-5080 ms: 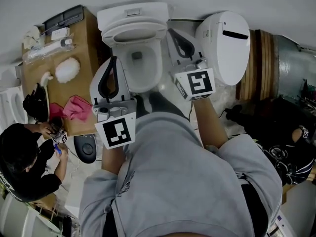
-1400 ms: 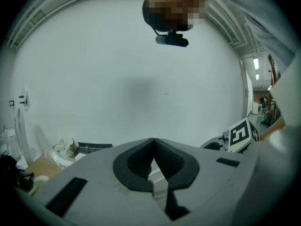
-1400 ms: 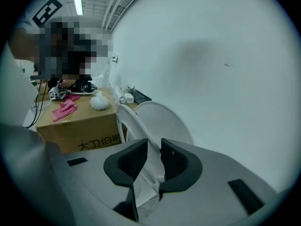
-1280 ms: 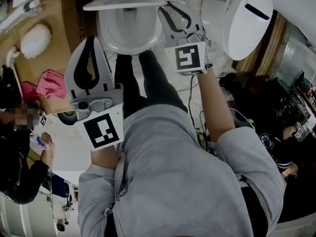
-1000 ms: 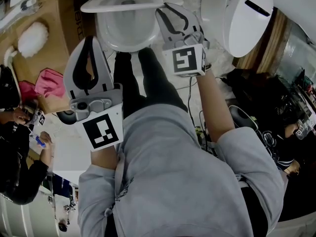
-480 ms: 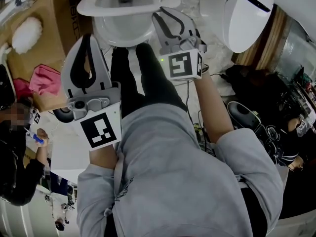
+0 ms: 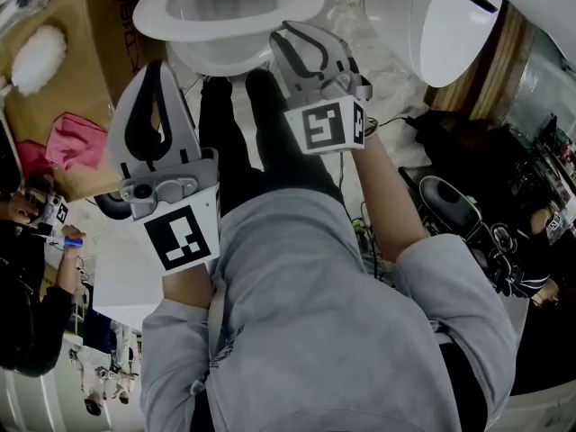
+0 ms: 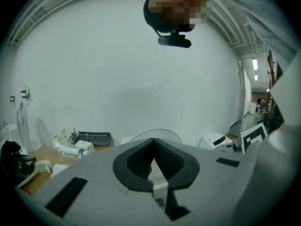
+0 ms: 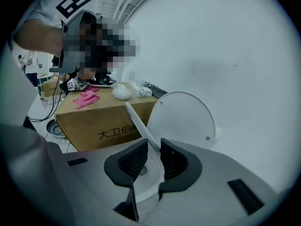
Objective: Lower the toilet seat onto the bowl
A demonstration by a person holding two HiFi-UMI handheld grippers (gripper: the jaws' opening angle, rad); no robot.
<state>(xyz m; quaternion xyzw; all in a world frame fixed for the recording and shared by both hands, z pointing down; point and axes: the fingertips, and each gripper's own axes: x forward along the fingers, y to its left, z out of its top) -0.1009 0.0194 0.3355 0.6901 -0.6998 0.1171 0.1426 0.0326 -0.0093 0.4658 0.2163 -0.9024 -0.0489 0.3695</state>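
Note:
The white toilet seat point(image 7: 162, 16) stands partly lowered over the bowl point(image 7: 216, 59) at the top of the head view. My right gripper point(image 7: 283, 31) is at the seat's front right rim. In the right gripper view the thin seat edge point(image 9: 136, 121) slants up and left from between the dark pads, with the round lid point(image 9: 183, 117) upright behind it. The right gripper point(image 9: 154, 145) is shut on that rim. My left gripper point(image 7: 155, 67) hovers to the left of the bowl and touches nothing. The left gripper point(image 8: 153, 142) is shut and holds nothing.
A cardboard box point(image 7: 63, 88) left of the toilet carries a fluffy white brush point(image 7: 36, 59) and a pink cloth point(image 7: 76, 138). A second toilet point(image 7: 450, 16) with its lid down stands at the right. A person point(image 7: 27, 277) crouches at the left. My legs point(image 7: 252, 124) stand before the bowl.
The right gripper has drawn back toward me with the seat rim. The seat has swung down and shows more of its ring. The left gripper has barely moved.

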